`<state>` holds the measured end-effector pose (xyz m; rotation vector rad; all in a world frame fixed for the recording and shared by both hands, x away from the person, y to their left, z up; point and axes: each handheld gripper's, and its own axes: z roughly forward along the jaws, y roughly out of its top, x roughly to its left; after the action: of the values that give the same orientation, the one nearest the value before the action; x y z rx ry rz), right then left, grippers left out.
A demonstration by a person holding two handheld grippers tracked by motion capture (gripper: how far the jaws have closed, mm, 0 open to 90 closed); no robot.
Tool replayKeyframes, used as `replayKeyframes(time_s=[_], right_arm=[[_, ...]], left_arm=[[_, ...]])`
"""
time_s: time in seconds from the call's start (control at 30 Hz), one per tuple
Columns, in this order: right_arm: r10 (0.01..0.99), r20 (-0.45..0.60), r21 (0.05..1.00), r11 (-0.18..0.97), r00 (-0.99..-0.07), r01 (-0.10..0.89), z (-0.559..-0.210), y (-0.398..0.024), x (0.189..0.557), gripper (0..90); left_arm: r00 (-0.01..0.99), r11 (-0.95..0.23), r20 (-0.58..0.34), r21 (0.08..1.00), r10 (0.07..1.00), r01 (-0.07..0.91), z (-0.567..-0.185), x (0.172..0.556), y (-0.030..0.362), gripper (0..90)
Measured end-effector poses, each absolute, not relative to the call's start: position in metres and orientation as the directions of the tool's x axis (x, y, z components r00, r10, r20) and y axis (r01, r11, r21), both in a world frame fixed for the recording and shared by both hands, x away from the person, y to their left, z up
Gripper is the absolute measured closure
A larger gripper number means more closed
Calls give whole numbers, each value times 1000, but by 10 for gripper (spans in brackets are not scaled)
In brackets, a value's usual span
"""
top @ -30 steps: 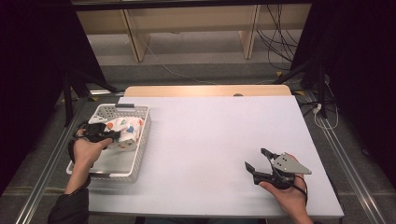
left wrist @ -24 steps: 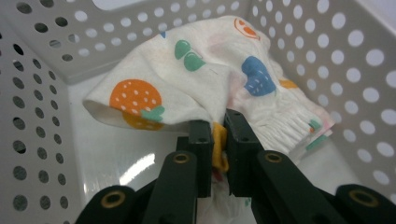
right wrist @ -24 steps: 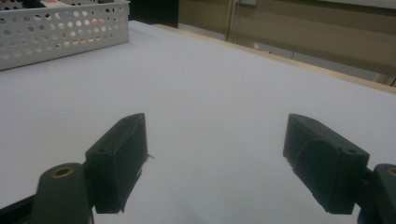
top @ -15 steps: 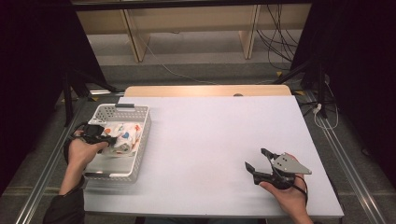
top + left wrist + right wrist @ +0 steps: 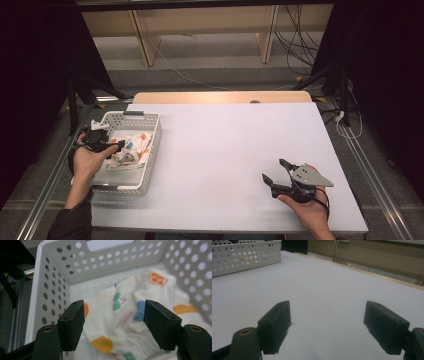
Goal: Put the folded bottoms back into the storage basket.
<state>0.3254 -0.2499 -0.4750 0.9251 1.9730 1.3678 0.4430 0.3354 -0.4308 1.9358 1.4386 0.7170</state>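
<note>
Just opened, left tongs flank basket's cloth; right tongs gape.

We see a white cloth – crumpled, dotted with coloured prints. It lies inside the white perforated basket.

This looks like a lab or recording studio set up for capturing demonstrations. A plain white table stands between black curtains on both sides, framed by metal rails on the grey floor. Loose cables trail behind it, near bare wooden shelving against the back wall.
</note>
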Motion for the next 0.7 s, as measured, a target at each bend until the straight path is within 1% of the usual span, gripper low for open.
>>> replayKeyframes(time_s=[0.13,0.3,0.4,0.53,0.7], right_arm=[[794,-61,946,240,-605,219,-475,-250,326,224],[794,-59,945,239,-605,221,-475,-250,325,223],[794,-58,946,237,-605,220,-475,-250,325,223],[793,-59,946,237,-606,219,-475,-250,325,222],[793,-57,947,236,-606,219,-475,-250,325,222]], left_arm=[[296,-188,12,798,955,573,-422,439,325,332],[380,-142,-72,851,922,505,-410,431,304,313],[439,-160,-80,861,895,483,-405,425,291,291],[502,-195,-75,865,861,462,-401,417,274,236],[557,-221,-73,869,827,443,-402,406,257,192]])
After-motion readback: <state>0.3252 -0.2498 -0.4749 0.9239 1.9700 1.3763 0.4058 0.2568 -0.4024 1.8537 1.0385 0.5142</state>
